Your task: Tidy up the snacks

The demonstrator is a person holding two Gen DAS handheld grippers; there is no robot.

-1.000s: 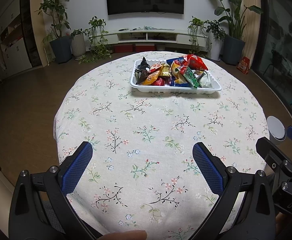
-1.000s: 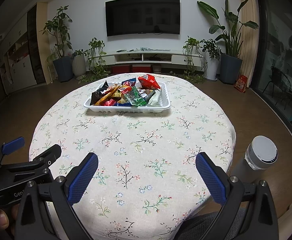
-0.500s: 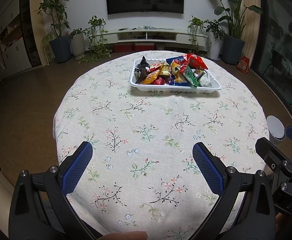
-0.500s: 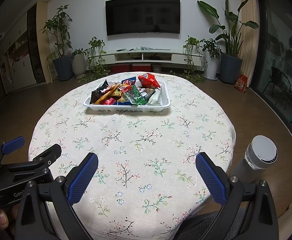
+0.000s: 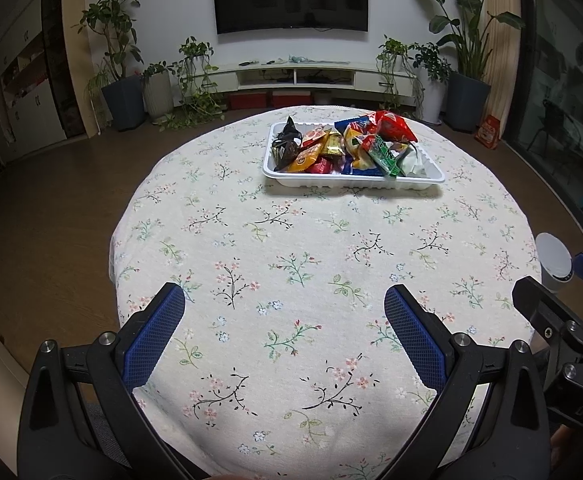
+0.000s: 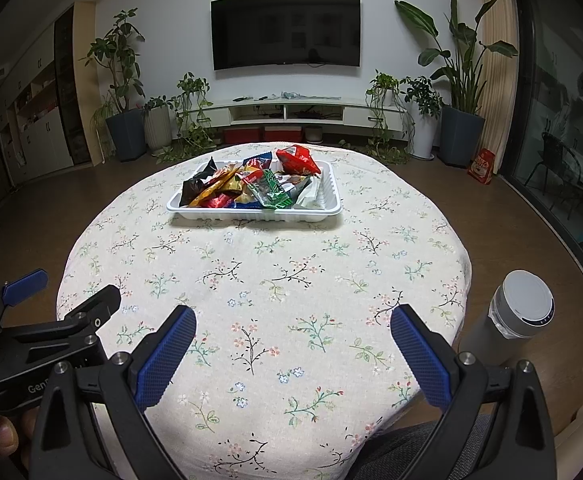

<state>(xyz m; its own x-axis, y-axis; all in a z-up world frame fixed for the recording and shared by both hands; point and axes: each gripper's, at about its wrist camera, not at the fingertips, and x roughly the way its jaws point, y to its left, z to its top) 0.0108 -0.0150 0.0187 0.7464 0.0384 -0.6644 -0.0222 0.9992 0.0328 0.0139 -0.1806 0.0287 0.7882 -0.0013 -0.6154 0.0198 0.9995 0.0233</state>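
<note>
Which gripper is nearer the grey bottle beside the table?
Right. The right gripper hangs at the table's near edge with the grey bottle just off its right finger; the left gripper sits farther left.

Matt floral cloth [image 5: 291, 240], glossy white plastic tray [image 5: 351, 181] (crinkly shiny wrappers [image 5: 391, 128])

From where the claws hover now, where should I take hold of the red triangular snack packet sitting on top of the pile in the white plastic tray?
Grip the red triangular snack packet by its raised upper edge, coming from above with the right claw. It sits highest at the far right of the pile in the white plastic tray, so probably nothing blocks a top approach, and its puffed body would likely slip.
</note>
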